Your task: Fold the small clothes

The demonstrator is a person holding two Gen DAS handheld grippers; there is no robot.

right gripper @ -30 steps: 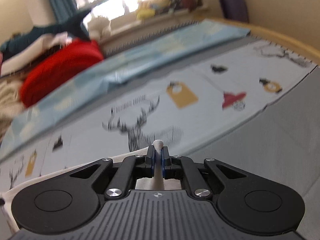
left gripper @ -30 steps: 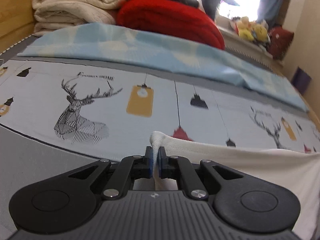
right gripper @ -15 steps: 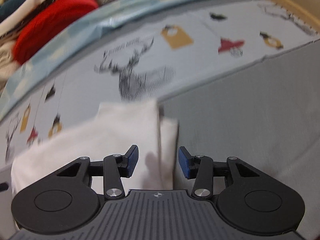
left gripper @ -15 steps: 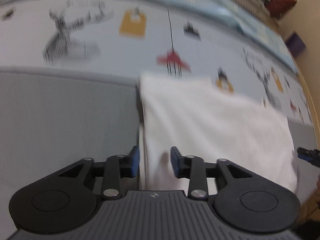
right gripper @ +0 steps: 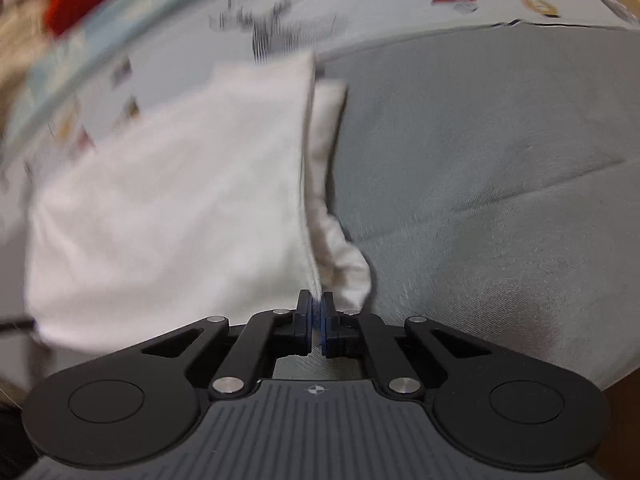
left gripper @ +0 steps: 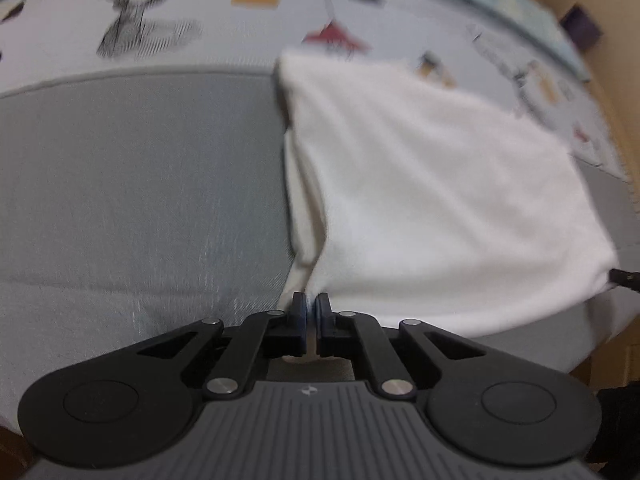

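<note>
The white cloth (left gripper: 432, 184) lies folded flat on the grey mat (left gripper: 132, 184), its far edge lapping onto the printed sheet (left gripper: 248, 32) with the deer and lantern pattern, its near edge close to the mat's near edge. It stretches sideways between the two hands, so its long axis runs from one gripper to the other, and each hand has its own near corner: the left gripper (left gripper: 311, 306) sits at the cloth's left near corner, the right gripper (right gripper: 316, 306) at the right near corner (right gripper: 320, 280). From either gripper the bulk of the cloth spreads away and inward toward the other hand. Both pairs of jaws are pinched together, with only a sliver between the blue pads. The left one looks to be nipping a thin fold of fabric right at the corner. The right one likewise has the cloth's edge running down into its pads, beside a loose under-layer (right gripper: 340, 256) that sticks out to the right. The blur makes the exact bite hard to judge. I'd guess the next fold carries these near corners toward the far edge.
</note>
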